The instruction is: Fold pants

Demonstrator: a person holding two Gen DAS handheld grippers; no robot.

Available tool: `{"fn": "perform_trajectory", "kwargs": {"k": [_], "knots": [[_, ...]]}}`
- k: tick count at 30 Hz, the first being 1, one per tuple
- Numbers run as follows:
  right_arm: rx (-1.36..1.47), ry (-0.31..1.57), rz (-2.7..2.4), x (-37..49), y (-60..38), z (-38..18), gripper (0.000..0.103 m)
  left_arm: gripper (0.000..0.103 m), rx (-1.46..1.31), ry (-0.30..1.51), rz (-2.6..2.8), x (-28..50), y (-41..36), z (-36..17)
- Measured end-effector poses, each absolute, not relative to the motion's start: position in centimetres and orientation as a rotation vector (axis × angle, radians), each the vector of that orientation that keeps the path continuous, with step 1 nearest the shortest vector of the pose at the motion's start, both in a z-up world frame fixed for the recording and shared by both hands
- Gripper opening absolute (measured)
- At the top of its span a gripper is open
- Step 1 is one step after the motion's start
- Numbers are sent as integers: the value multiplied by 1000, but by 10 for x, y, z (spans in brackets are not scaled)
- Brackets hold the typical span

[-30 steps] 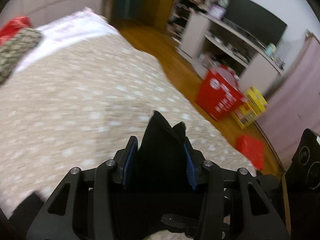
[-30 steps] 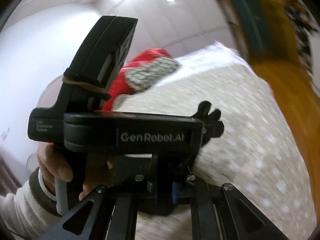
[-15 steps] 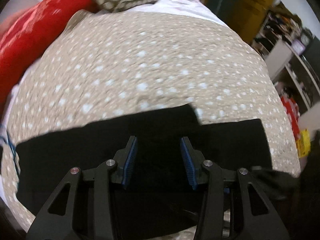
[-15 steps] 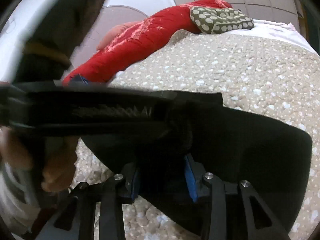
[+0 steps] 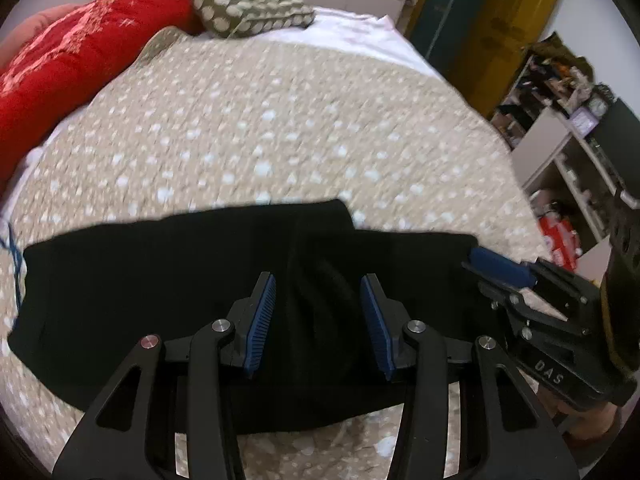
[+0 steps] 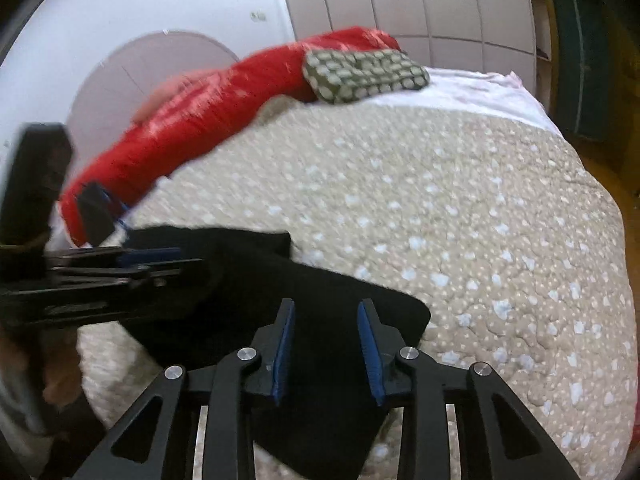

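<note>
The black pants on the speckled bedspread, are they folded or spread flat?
Folded: the black pants lie doubled, an upper layer's edge stepping above the lower.

Soft, even indoor light in both views, moderately bright, no hard shadows anywhere on the bed (image 5: 280,120). The fisheye bends everything: the bed bulges like a dome and both views darken to black at their round rims. The black pants (image 5: 160,272) swallow the light, folds barely readable. Motion blur smears the spotted cover in the left wrist view, worst toward the bed's left edge. In the right wrist view, the left hand-held gripper (image 6: 120,268) streaks across the left side, badly blurred, and the red quilt (image 6: 224,96) is soft with glossy highlights. The pale wall (image 6: 140,4) glares nearly white.
</note>
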State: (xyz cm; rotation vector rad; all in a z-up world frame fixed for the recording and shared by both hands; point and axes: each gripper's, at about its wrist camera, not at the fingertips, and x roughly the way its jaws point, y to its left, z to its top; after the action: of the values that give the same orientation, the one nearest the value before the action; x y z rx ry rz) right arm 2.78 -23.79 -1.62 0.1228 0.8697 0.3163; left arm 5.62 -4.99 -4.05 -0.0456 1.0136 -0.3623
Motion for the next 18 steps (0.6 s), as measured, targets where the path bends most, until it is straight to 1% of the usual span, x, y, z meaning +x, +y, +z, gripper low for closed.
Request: {"fn": "perform_trajectory", "kwargs": {"k": [4,8,12,18], "knots": [[98,925,297,29,-229,-36,30,44,-35,1052,-319,57,-51,-65],[95,928,294,37,-227,-45,30,44,-37,1035,-304,54,-52,-65],[121,926,299,32,-233,-29,30,44,-40,1034,-301,53,-52,-65],[99,886,339,-8,-231,-8,30,44,-47,1027,-300,53,-52,-65]]}}
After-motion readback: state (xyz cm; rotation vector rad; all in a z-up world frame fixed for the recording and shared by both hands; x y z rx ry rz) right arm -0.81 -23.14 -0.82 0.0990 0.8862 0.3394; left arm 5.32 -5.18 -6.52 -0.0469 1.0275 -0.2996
